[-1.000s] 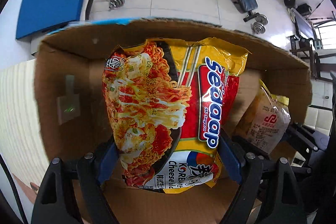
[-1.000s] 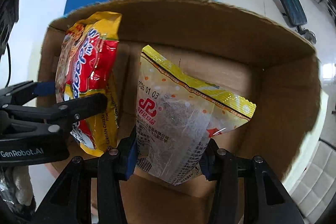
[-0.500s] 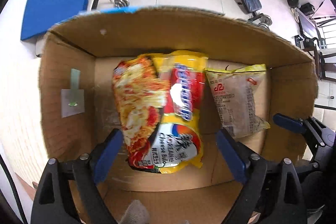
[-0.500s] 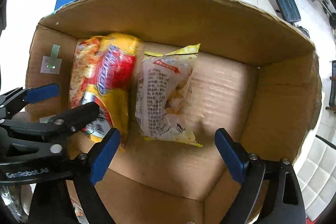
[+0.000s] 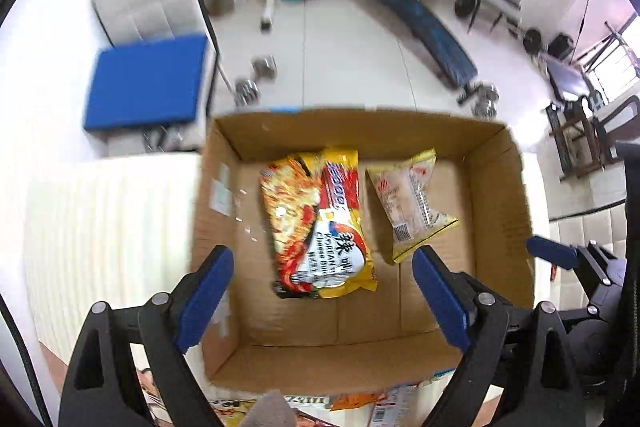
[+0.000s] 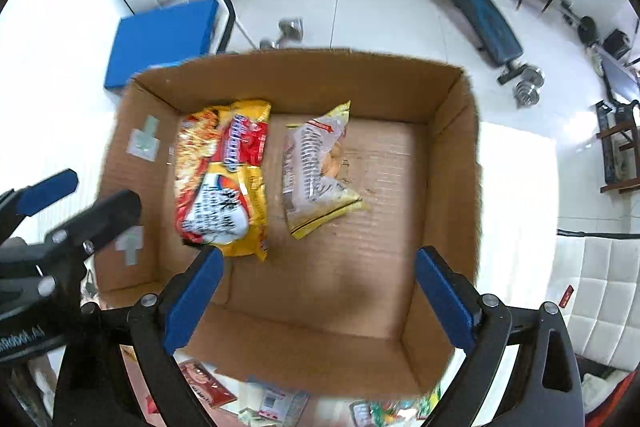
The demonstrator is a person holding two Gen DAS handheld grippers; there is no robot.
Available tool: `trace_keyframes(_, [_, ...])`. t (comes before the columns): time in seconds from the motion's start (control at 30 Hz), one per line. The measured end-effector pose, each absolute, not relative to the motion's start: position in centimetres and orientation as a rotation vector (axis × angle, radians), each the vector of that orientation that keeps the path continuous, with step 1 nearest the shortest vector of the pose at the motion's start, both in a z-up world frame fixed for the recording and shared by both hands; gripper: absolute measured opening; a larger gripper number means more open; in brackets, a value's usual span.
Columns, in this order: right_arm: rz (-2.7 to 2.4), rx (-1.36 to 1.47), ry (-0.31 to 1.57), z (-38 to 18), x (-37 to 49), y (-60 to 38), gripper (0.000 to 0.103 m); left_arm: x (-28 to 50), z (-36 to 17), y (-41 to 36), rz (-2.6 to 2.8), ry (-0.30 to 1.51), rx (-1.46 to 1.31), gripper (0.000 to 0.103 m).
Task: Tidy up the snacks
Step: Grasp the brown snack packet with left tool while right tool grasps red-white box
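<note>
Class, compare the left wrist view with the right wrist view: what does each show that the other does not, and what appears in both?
Only the left wrist view shows the pale ribbed surface left of the box.

Only the right wrist view shows the red packet lying in front of the box, and the box's bare right half.

Both show the cardboard box, the noodle packet beside the clear-fronted snack bag, and the open left gripper and right gripper.

Blue mat [image 5: 146,81], bench [image 6: 470,7], dumbbells [image 5: 256,77].
</note>
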State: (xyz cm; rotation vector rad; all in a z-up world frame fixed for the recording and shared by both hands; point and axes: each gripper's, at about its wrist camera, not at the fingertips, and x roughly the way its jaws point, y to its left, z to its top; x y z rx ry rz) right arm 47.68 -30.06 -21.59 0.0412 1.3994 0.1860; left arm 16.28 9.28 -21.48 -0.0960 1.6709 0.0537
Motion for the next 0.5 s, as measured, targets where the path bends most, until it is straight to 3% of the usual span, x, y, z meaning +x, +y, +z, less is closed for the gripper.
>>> trace_keyframes(0.27, [0.213,0.159,1.309,-16.2,41.2,-29.3,0.099,10.4,-14.8,10.7,0.118,1.624,-0.154,0.092])
trace_keyframes(0.5, [0.205,0.250,1.491,-22.7,33.3,-29.1,0.099,-1.3,-15.0,13.0,0.261,1.744,-0.241,0.092])
